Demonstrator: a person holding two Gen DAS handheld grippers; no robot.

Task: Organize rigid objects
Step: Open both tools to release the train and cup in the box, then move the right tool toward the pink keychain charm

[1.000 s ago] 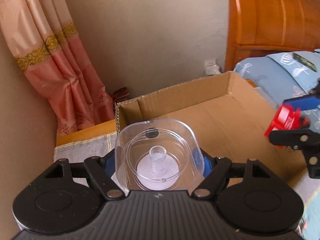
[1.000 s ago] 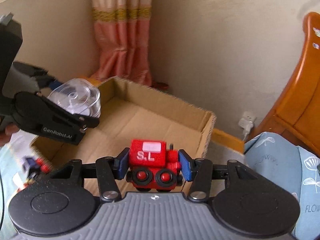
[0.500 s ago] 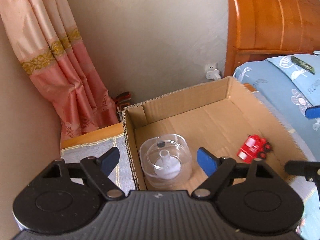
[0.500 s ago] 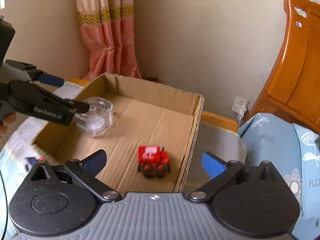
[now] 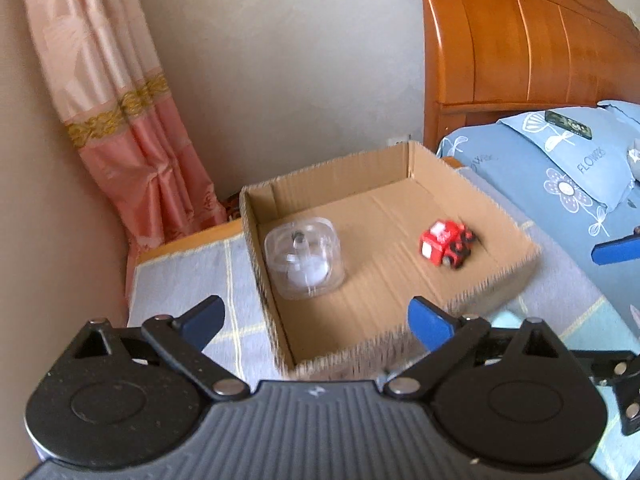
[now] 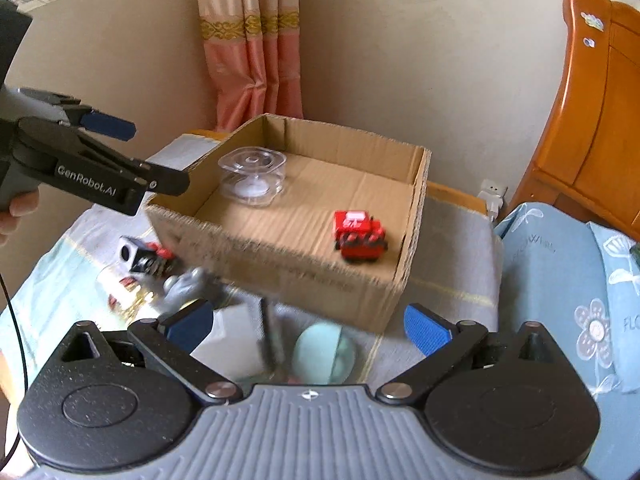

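An open cardboard box (image 5: 496,272) (image 6: 280,264) lies on the bed. Inside it stand a clear plastic container (image 5: 304,256) (image 6: 252,178) at its left and a red toy train (image 5: 446,243) (image 6: 359,235) at its right. My left gripper (image 5: 316,320) is open and empty, above the box's near edge; it also shows in the right wrist view (image 6: 132,156). My right gripper (image 6: 308,324) is open and empty, pulled back in front of the box. Loose objects lie before the box: a black and red toy (image 6: 146,258), a grey figure (image 6: 184,284), a pale green ball (image 6: 324,354).
A grey checked cloth (image 5: 188,276) covers the surface under the box. A blue flowered pillow (image 5: 568,160) lies at the right. A wooden headboard (image 5: 520,40) and a pink curtain (image 5: 120,120) stand behind. A white card (image 6: 236,340) and small items lie near the ball.
Both grippers opened and let go: the clear container and the red train now rest in the box. Both grippers have drawn back and up from the box.
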